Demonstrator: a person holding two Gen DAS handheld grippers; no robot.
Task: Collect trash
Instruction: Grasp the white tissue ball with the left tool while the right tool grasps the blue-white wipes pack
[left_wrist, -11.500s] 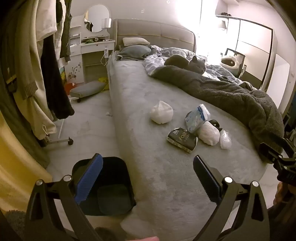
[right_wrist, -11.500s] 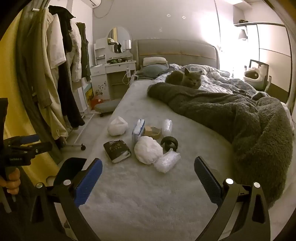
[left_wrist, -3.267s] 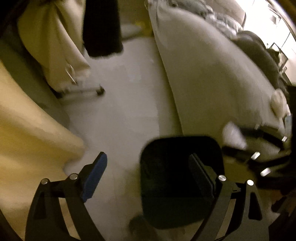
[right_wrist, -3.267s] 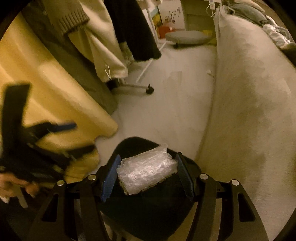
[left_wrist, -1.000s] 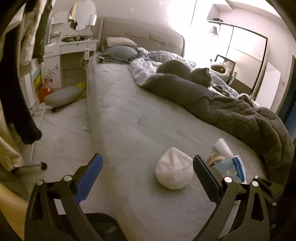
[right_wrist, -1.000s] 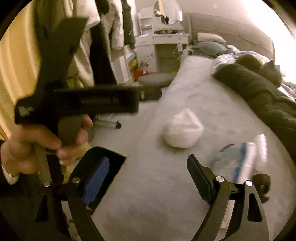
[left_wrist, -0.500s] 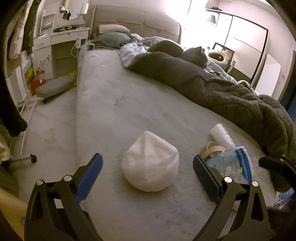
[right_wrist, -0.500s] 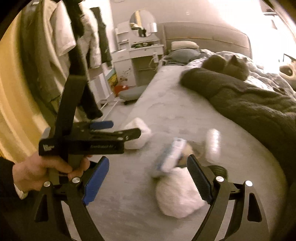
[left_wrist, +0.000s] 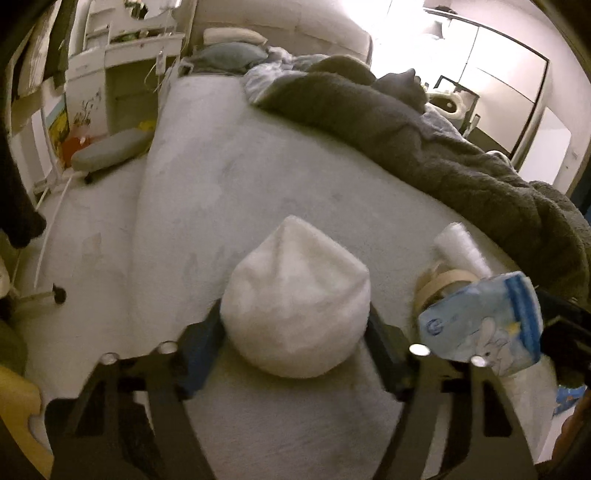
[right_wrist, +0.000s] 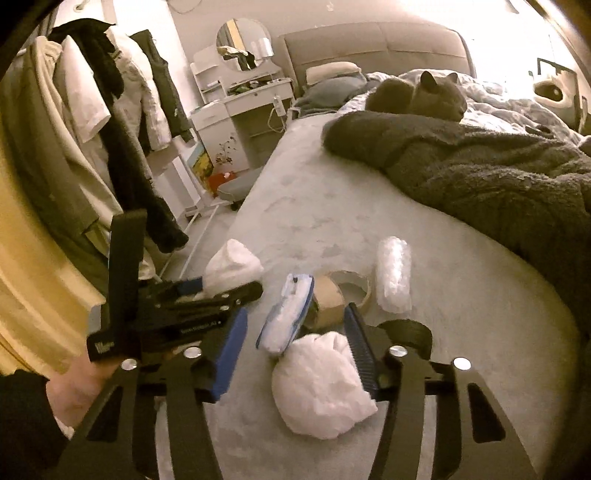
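Note:
In the left wrist view my left gripper (left_wrist: 293, 343) has closed on a white crumpled bag (left_wrist: 295, 299) lying on the grey bed (left_wrist: 229, 177); its pads press both sides. The same bag (right_wrist: 231, 266) and left gripper (right_wrist: 207, 288) show in the right wrist view. My right gripper (right_wrist: 295, 343) is open, its fingers around a blue-and-white tissue pack (right_wrist: 286, 317) and a second white bag (right_wrist: 321, 384). A tape roll (right_wrist: 338, 295) and a bubble-wrap roll (right_wrist: 393, 273) lie just beyond. The tissue pack (left_wrist: 484, 325) also shows in the left wrist view.
A grey cat (right_wrist: 417, 98) lies on a dark fuzzy blanket (right_wrist: 480, 166) across the bed's right half. Clothes hang on a rack (right_wrist: 110, 129) at the left. A white vanity (right_wrist: 240, 110) and a grey stool (left_wrist: 110, 147) stand on the floor beside the bed.
My left gripper moved forward and closed on the white bag. My right gripper moved in over the tissue pack and second bag, its jaws narrower than before.

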